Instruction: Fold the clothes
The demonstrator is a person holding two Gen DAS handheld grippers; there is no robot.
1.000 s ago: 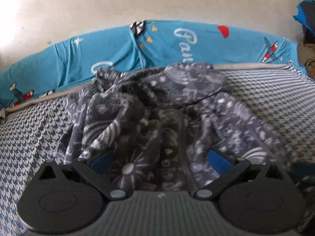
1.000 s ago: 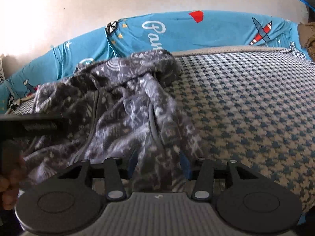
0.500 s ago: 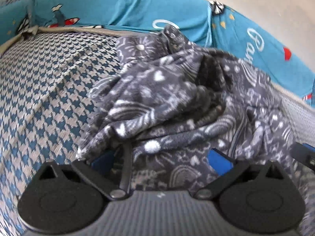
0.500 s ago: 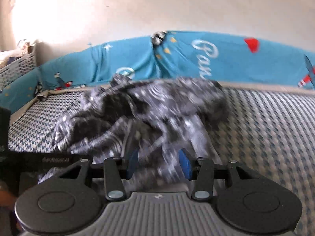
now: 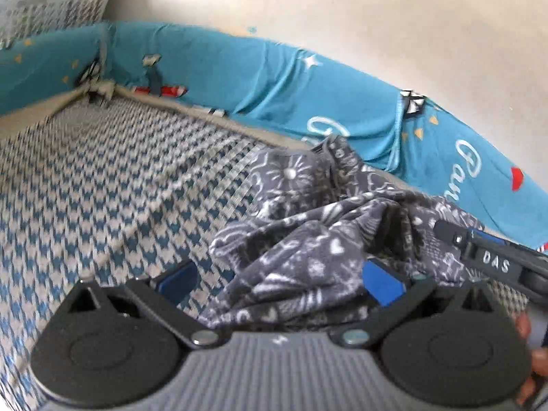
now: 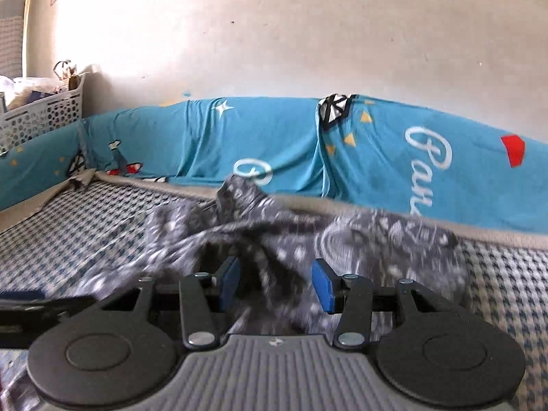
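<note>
A dark grey garment with white prints (image 5: 308,239) lies crumpled on the houndstooth bed sheet (image 5: 102,188). My left gripper (image 5: 281,282) stands wide open. A fold of the garment lies between its pads, close to the right pad, and bare sheet shows beside the left pad. One finger of the right gripper (image 5: 493,263) rests across the garment at the right edge. In the right wrist view the garment (image 6: 376,239) is blurred. A bunch of it fills the gap between the half-closed pads of my right gripper (image 6: 275,286). A dark finger of the left gripper (image 6: 41,303) shows at the left.
A teal padded bumper (image 6: 274,137) with printed letters and planes runs along the wall behind the bed and turns the left corner. A white perforated basket (image 6: 41,116) stands past that corner. A person's fingertips (image 5: 524,325) show at the right edge.
The left view has rolled and swung left, so the garment now sits at its right. The right gripper moved left and a little up, with the garment bunching and shifting with it.
</note>
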